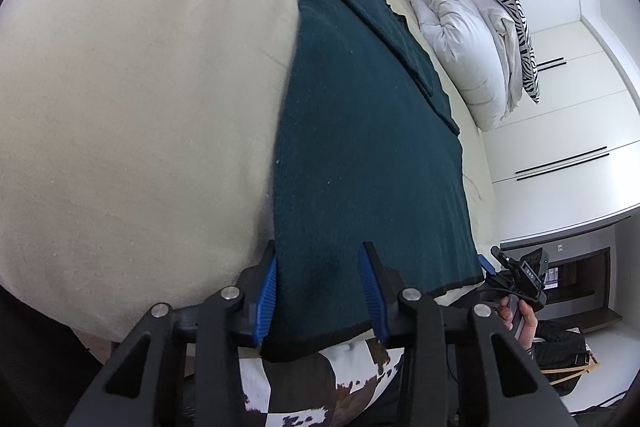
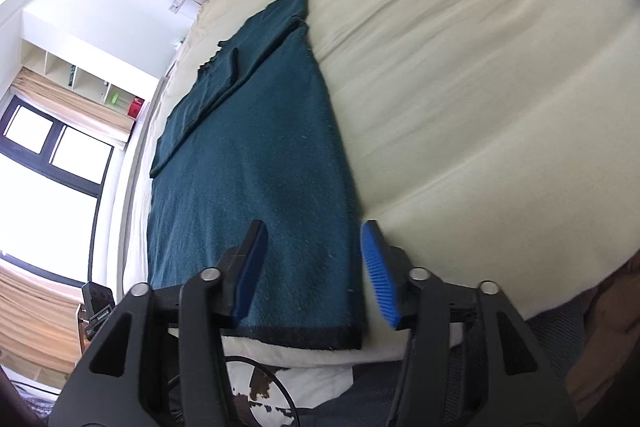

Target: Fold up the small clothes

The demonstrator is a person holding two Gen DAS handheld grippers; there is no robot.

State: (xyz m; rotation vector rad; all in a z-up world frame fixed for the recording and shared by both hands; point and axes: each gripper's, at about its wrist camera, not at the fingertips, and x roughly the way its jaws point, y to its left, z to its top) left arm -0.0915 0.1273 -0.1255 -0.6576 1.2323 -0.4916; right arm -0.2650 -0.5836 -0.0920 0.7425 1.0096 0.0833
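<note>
At the sweater (image 1: 360, 155) hem, both claws agape.

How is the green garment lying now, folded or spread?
Partly folded: the green garment lies flat on the bed, with one long strip doubled over along its side.

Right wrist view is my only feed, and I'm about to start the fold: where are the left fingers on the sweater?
Observer: The left gripper is open, its fingers straddling the sweater's near hem at the left corner.
Operator: Does the hem lie flat on the bed there?
Observer: No, that corner hangs past the edge of the bed.
Operator: Is anything close to the far end?
Observer: A zebra pillow leans behind the white duvet, apart from the sweater.
</note>
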